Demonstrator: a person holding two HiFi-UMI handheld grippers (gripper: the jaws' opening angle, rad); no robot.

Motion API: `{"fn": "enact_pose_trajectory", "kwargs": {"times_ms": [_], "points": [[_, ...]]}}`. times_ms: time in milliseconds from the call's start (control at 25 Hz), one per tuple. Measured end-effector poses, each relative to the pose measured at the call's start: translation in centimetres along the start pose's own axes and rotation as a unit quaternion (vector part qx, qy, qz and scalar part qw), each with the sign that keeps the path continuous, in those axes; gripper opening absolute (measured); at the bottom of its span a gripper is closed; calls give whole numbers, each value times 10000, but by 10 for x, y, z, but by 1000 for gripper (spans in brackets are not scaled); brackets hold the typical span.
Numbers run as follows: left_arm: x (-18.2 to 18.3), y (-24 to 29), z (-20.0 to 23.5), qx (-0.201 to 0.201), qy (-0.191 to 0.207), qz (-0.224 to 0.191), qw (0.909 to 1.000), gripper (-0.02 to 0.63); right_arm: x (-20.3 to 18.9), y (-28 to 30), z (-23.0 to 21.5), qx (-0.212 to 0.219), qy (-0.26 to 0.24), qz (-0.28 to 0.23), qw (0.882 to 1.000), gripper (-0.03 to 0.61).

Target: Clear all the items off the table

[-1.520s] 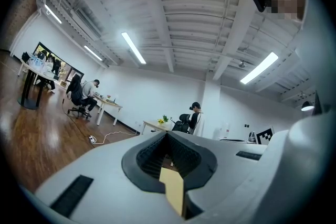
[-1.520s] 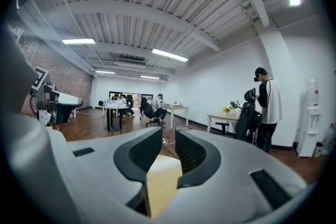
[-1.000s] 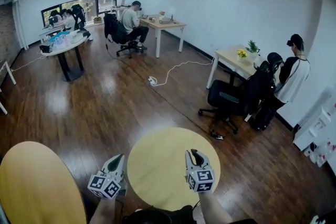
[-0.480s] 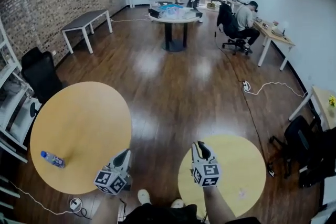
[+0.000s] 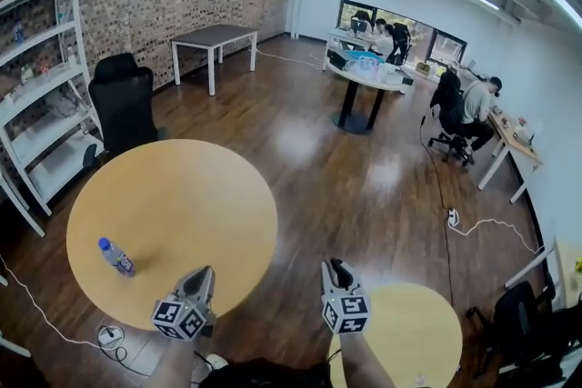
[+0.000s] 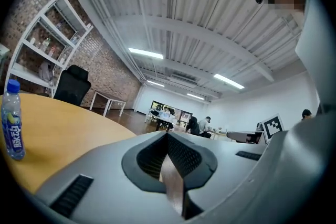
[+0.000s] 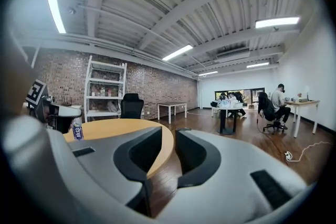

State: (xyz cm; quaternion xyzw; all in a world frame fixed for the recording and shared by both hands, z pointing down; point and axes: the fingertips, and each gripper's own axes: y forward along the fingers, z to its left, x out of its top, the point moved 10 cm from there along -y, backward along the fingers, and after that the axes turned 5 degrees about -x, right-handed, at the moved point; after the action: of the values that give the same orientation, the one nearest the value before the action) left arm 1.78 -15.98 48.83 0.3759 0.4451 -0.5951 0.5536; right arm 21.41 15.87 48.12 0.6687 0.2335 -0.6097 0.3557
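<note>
The whole scene has swung since the earlier frames: the large round table (image 5: 182, 204), then only partly in view at lower left, now spreads ahead. The bottle (image 5: 115, 256), the one item on it, stands upright near its left edge and closer to the person than before. The left gripper (image 5: 201, 275) hovers at the table's near rim, jaws clenched together on nothing. It is probably only being carried level while the person turns toward the bottle. The right gripper (image 5: 336, 268) hangs over bare floor, jaws slightly parted and empty. The small round table (image 5: 409, 332) has slid off to the right.
</note>
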Motion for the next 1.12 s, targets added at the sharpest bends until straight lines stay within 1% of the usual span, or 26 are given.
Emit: {"fn": "enact_pose_trajectory", "kwargs": {"times_ms": [160, 280, 400, 520, 640, 760, 840, 1000, 1120], "points": [[11, -7, 40, 193, 21, -317, 9993, -2, 17, 37, 38, 214, -143, -130, 9996, 83], [22, -25, 68, 411, 163, -500, 9978, -2, 28, 69, 78, 582, -317, -216, 9976, 83], [41, -58, 101, 875, 334, -674, 9933, -2, 35, 106, 128, 1101, -366, -262, 9929, 83], [55, -107, 137, 1536, 464, -765, 9841, -2, 34, 139, 192, 1735, -471, -227, 9834, 83], [72, -166, 163, 2295, 643, -812, 9678, -2, 33, 160, 262, 2457, -634, -212, 9670, 83], [83, -222, 173, 3046, 671, -987, 9450, -2, 31, 173, 323, 3133, -750, -109, 9466, 83], [84, -250, 171, 3452, 652, -1097, 9298, -2, 28, 178, 356, 3543, -833, -30, 9314, 83], [78, -293, 161, 4077, 563, -1156, 9040, -2, 21, 182, 408, 4185, -991, 86, 9028, 83], [68, -316, 155, 4400, 447, -1181, 8891, -2, 12, 183, 438, 4563, -1082, 170, 8831, 83]]}}
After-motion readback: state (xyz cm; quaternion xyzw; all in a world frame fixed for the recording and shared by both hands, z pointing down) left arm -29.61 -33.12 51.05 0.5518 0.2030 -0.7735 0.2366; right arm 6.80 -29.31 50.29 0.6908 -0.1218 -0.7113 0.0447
